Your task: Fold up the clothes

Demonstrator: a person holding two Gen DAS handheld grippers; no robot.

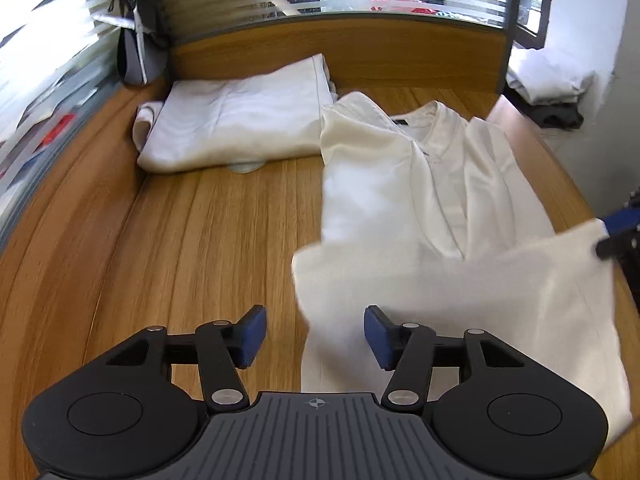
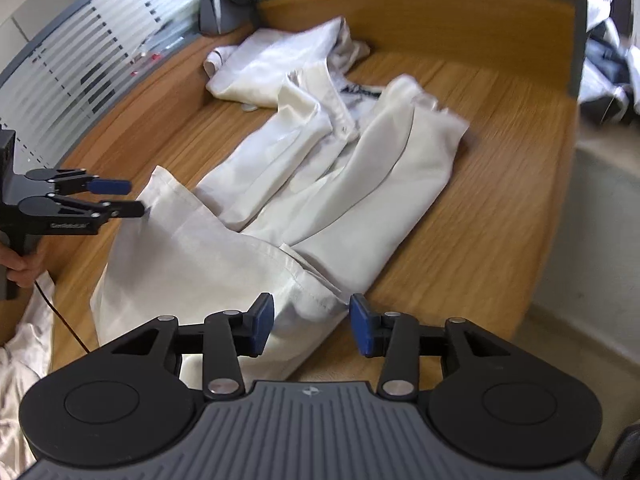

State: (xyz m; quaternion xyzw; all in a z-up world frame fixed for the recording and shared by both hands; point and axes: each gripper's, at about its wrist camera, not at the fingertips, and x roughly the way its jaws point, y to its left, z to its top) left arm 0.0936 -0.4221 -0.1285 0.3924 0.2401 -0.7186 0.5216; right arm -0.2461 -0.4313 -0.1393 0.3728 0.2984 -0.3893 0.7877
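Note:
A white collared shirt [image 1: 420,184] [image 2: 320,168] lies lengthwise on the wooden table [image 1: 200,240] [image 2: 460,220], sleeves folded in and its hem turned up toward me. My left gripper [image 1: 316,336] [image 2: 128,198] stands open at the hem's left corner, and its blue pads do not press the cloth. My right gripper [image 2: 312,330] [image 1: 608,232] is open over the hem's right corner, with fabric lying under the gap between its pads. A second white garment [image 1: 240,120] [image 2: 272,68] lies folded at the back left of the table.
A wooden back panel [image 1: 340,56] and frosted glass partitions close off the table's far side and left. A grey bag [image 1: 134,56] [image 2: 222,16] stands in the far corner. More clothes are piled beyond the right edge [image 1: 548,80]. Loose white cloth [image 2: 20,360] lies below the near left edge.

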